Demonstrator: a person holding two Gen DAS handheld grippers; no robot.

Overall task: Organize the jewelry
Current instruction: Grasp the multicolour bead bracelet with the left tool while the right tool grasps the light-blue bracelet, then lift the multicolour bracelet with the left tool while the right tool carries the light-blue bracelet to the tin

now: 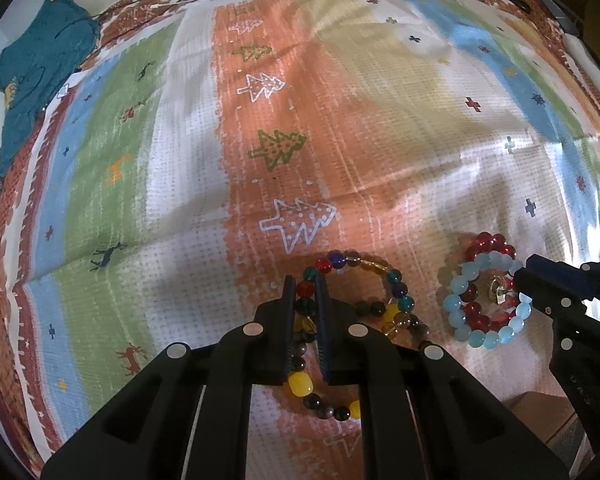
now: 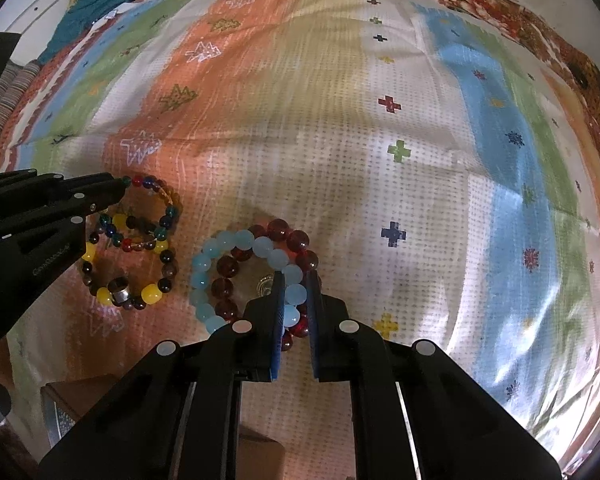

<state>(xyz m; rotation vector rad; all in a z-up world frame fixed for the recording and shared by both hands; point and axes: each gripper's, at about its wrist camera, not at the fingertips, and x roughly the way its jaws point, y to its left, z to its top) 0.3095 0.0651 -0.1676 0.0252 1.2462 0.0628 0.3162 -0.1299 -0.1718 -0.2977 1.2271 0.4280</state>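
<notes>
Four bead bracelets: left gripper [image 1: 305, 280] clamped on multicolour bracelet [image 1: 396, 280], right gripper [image 2: 294, 276] on pale-blue bracelet [image 2: 236, 240].

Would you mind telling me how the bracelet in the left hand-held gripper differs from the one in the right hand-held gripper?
The multicoloured bead bracelet mixes red, blue, green and amber beads; the pale blue bead bracelet is one colour. The multicoloured one overlaps a brown-and-yellow bracelet; the pale blue one overlaps a dark red bracelet. Its beads look smaller than the pale blue ones. Both lie on the patterned cloth, each pinched by a shut gripper.
</notes>
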